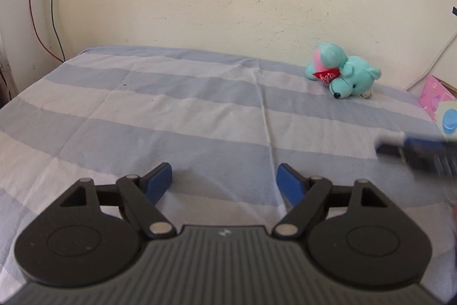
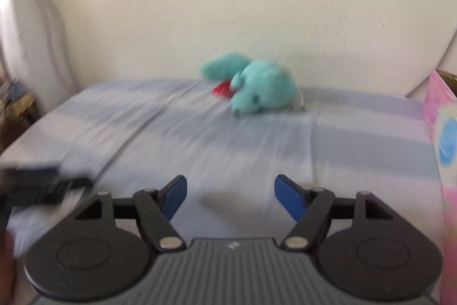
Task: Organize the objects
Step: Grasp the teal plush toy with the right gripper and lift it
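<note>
A teal plush bear [image 1: 344, 73] with a red heart lies on its side at the far right of the bed, near the wall. It also shows in the right wrist view [image 2: 257, 89], blurred, straight ahead. My left gripper [image 1: 224, 180] is open and empty over the striped sheet, well short of the bear. My right gripper [image 2: 230, 195] is open and empty, pointed at the bear from a distance. The right gripper shows blurred at the right edge of the left wrist view [image 1: 417, 153]. The left gripper shows blurred in the right wrist view [image 2: 37, 182].
The bed [image 1: 171, 110] has a blue and white striped sheet and stands against a cream wall. A pink box [image 2: 441, 133] with a blue round shape stands at the bed's right edge. Red and green wires [image 1: 45, 5] hang at the far left.
</note>
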Demonstrator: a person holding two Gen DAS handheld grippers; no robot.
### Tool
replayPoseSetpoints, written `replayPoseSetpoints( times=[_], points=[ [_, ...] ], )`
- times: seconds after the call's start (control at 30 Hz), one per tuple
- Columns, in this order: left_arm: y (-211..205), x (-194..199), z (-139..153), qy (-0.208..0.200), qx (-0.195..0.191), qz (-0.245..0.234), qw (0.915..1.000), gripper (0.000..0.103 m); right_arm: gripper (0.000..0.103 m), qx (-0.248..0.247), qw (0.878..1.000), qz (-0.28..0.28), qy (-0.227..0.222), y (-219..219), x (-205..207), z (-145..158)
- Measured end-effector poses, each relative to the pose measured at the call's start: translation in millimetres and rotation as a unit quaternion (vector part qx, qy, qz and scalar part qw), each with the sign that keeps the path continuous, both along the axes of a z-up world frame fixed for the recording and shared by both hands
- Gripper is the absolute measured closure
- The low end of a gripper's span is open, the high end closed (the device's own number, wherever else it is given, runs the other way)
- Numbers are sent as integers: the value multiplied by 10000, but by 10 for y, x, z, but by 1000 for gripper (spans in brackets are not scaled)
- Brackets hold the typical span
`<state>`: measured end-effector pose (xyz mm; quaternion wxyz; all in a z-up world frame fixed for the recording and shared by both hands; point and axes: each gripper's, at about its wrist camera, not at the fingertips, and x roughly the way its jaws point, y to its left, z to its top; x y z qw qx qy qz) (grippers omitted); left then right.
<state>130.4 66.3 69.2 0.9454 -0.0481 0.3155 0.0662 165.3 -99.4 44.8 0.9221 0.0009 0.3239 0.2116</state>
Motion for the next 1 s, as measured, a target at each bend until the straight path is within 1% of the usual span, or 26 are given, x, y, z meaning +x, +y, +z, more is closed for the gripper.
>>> replayPoseSetpoints(
  times=[0.07, 0.13, 0.23, 0.3, 0.33, 0.4, 0.43, 0.47, 0.57, 0.63, 0.73, 0.83, 0.9, 1.0],
  points=[
    [15, 8, -2, -9, -39, -18, 10000, 20, 32, 5, 9996, -173, -239, 53, 217, 44],
    [52, 27, -13, -24, -117, -52, 9999, 19, 26, -149, 9984, -302, -457, 126, 438, 81],
    [55, 34, -16, -19, -138, -92, 9999, 18, 24, -296, 9965, -391, -678, 196, 729, 127],
    [52, 34, -15, -10, -134, -121, 9998, 17, 23, -414, 9961, -365, -694, 251, 903, 130],
    [51, 33, -15, -8, -143, -137, 9998, 16, 22, -467, 9967, -275, -607, 283, 987, 113],
    [60, 37, -17, -6, -170, -164, 9997, 15, 21, -715, 9959, -184, -524, 369, 1108, 54],
    [61, 37, -17, -5, -175, -173, 9997, 14, 20, -880, 9944, -176, -552, 416, 1143, 19],
    [53, 43, -18, -2, -174, -180, 9997, 14, 21, -983, 9931, -150, -616, 459, 1152, -6],
    [56, 47, -21, 6, -171, -209, 9996, 14, 30, -1065, 9917, -153, -700, 507, 1184, -37],
    [62, 62, -22, 8, -179, -220, 9996, 13, 39, -1045, 9917, -163, -734, 504, 1187, -33],
    [61, 53, -20, 3, -205, -210, 9996, 13, 47, -1049, 9909, -136, -830, 507, 1118, -25],
    [63, 51, -21, -3, -223, -211, 9995, 12, 48, -1143, 9897, -8, -859, 537, 996, -32],
    [62, 50, -19, -5, -230, -214, 9995, 12, 48, -1246, 9877, 206, -927, 549, 824, -35],
    [66, 51, -15, -11, -248, -222, 9994, 12, 47, -1559, 9788, 649, -1161, 578, 451, -13]
  ],
)
